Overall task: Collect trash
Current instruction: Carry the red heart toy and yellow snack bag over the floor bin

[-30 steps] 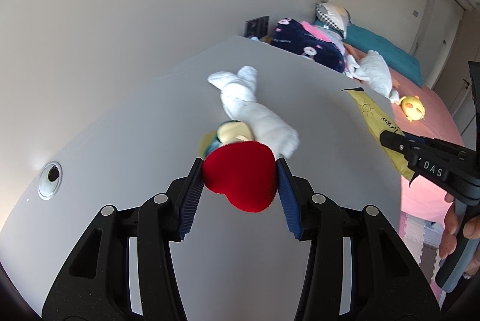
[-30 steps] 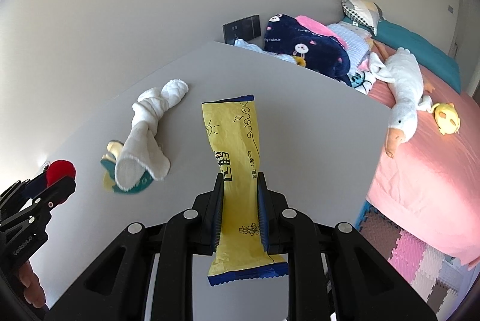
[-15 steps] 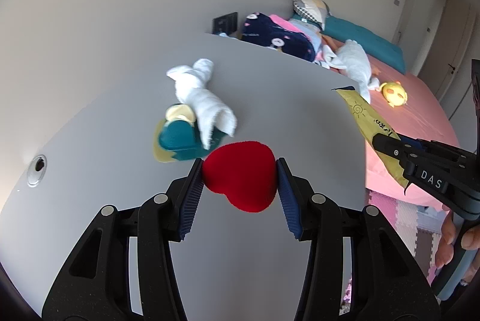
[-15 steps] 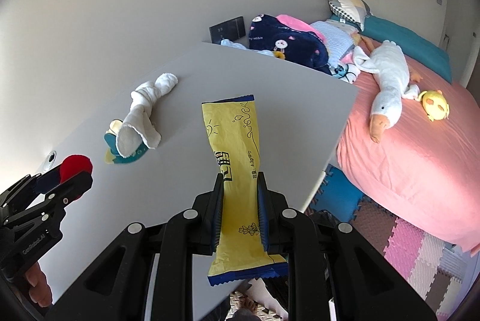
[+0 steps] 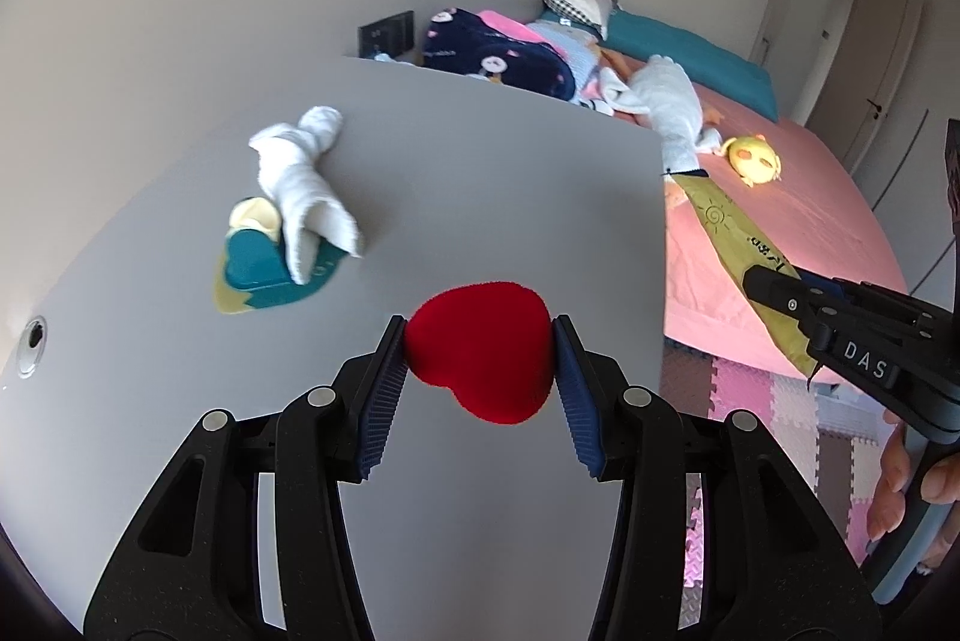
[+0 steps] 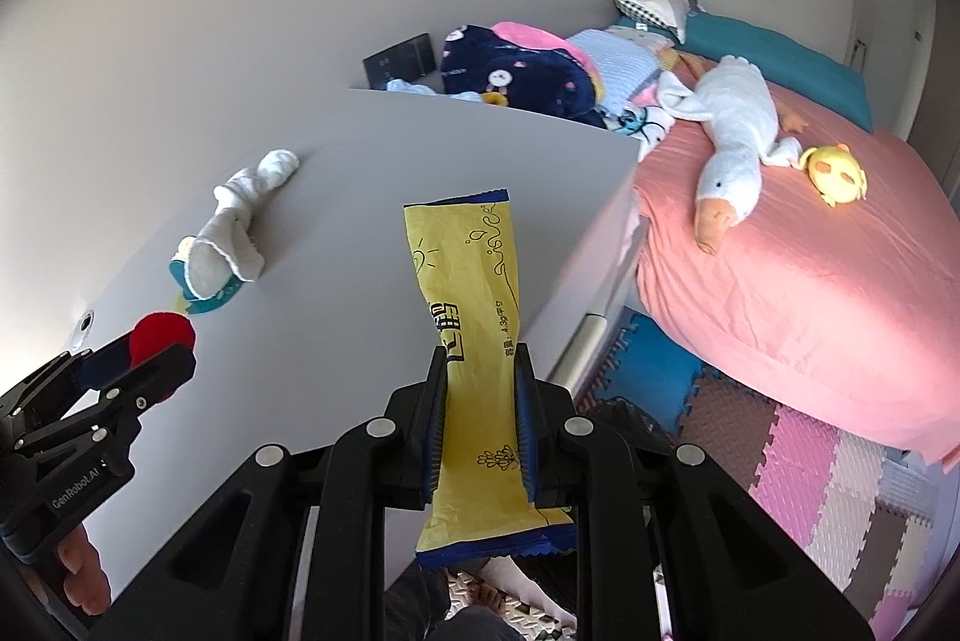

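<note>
**Kid:** Holding two things at once, you are! Your left gripper (image 5: 480, 359) has its fingers partly open, squeezing a red heart (image 5: 483, 350) from both sides. Your right gripper (image 6: 480, 401) has its fingers almost shut, pinching a yellow wrapper (image 6: 465, 293) near its bottom end.

**Helper:** Where does each thing sit?

**Kid:** The heart fills the space between the left fingers, right at the tips. Most of the wrapper sticks up past the right fingers, and a short bit hangs below them.

**Helper:** What could go wrong?

**Kid:** The heart looks soft and round, so I think it could pop out at the tips if you shake or loosen your hand. The wrapper is thin and floppy. That long top could bend over and miss the bin, or catch on its edge. I can't see any bin.

**Helper:** Anything else?

**Kid:** Far ahead of the left fingers, a white cloth (image 5: 306, 173) lies across a teal and yellow thing (image 5: 255, 275) on the tabletop (image 5: 492, 185). Both your hands are full, so you can't grab those yet.
</note>
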